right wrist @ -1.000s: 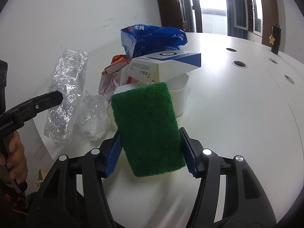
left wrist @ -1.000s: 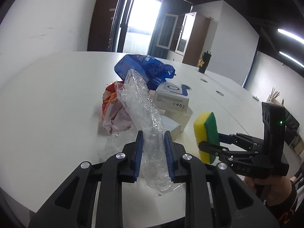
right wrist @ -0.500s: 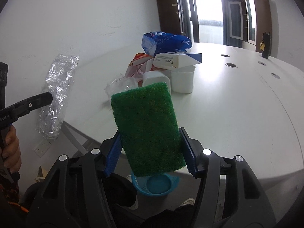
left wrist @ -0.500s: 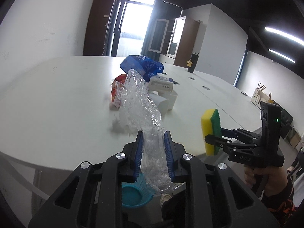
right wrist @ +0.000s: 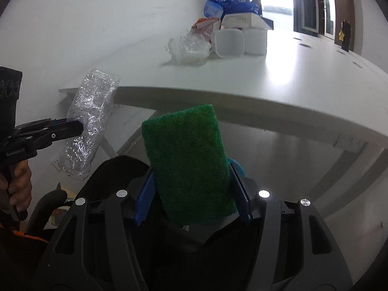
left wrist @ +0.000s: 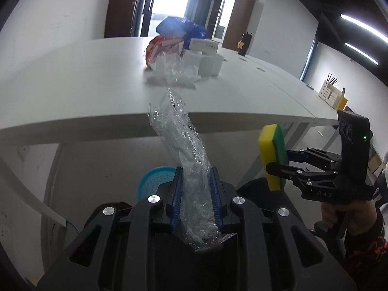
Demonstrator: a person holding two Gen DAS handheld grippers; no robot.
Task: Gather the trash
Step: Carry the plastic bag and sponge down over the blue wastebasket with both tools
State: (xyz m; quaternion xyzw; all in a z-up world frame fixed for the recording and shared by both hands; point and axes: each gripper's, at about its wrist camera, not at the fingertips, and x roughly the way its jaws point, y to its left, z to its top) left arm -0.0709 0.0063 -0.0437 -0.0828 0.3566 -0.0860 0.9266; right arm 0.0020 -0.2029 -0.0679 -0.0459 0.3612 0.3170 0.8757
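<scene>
My left gripper (left wrist: 195, 181) is shut on a crumpled clear plastic bottle (left wrist: 186, 155), held upright below the table's front edge; the same bottle (right wrist: 89, 121) shows at the left of the right wrist view. My right gripper (right wrist: 191, 186) is shut on a yellow and green sponge (right wrist: 186, 160), green side toward the camera; in the left wrist view the sponge (left wrist: 272, 155) hangs at the right. A blue basket (left wrist: 155, 181) stands on the floor under the table, partly hidden behind the left fingers.
On the white table (left wrist: 72, 84) lie crumpled clear plastic (left wrist: 174, 71), a red wrapper (left wrist: 160, 48), a blue bag (left wrist: 179, 28), a white box (left wrist: 203, 46) and white tubs (right wrist: 240, 41). Table legs (right wrist: 339, 160) slant underneath. A black chair (right wrist: 116, 172) sits close below.
Both grippers have drawn back off the table and sunk below its edge, each keeping its load. The blue basket on the floor has come into view.
</scene>
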